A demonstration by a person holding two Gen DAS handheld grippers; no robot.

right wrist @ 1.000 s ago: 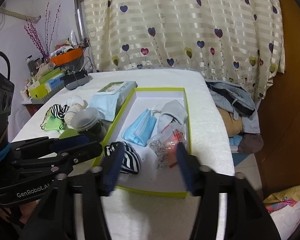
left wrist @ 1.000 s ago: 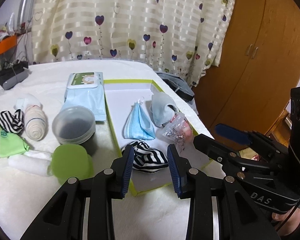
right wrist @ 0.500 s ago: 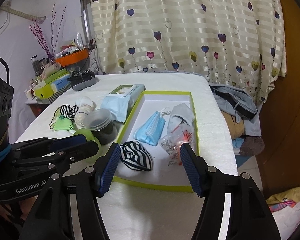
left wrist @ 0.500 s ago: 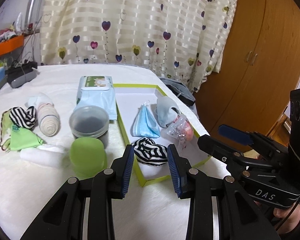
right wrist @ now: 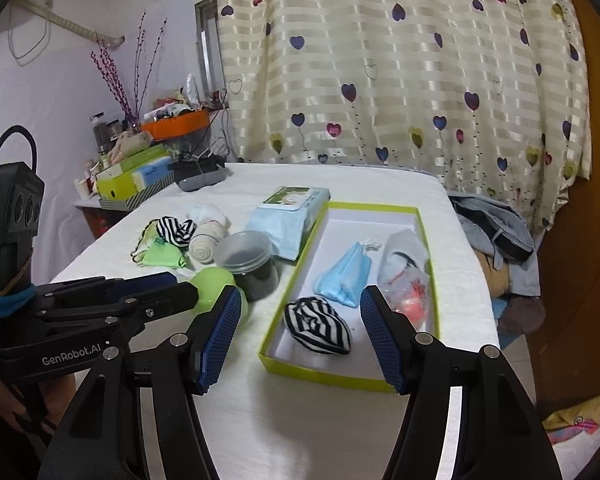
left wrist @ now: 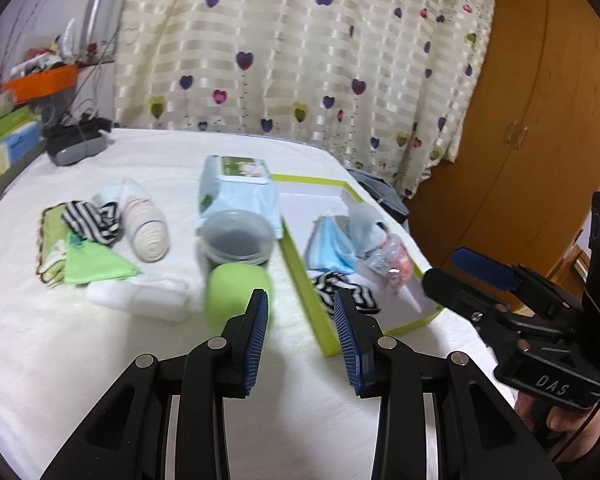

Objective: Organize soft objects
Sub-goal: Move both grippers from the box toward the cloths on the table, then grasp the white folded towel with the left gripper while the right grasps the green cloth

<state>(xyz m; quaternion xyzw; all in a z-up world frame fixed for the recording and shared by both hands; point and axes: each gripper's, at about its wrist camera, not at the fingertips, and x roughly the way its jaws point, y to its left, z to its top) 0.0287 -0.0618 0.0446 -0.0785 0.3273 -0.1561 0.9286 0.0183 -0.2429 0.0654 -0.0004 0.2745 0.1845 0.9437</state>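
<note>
We are holding the left tool (left wrist: 301, 334) and right tool (right wrist: 313, 340) released and empty above the white desk (right wrist: 340, 432), logging the striped black-and-white sock bundle (right wrist: 317, 327) in the green-rimmed white box (right wrist: 374, 210), apparently sorted, its twin (right wrist: 176, 230) outside.

Lime-edged white box (right wrist: 418, 216), black-and-white striped sock (right wrist: 317, 329), light-blue mask (right wrist: 346, 272)

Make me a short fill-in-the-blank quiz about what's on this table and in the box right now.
1. The striped cloth in the green-edged box has black and ___ stripes.
2. The folded face mask in the box is light ___.
3. Both the left gripper and the right gripper hold ___.

Missing words: white; blue; nothing
</note>
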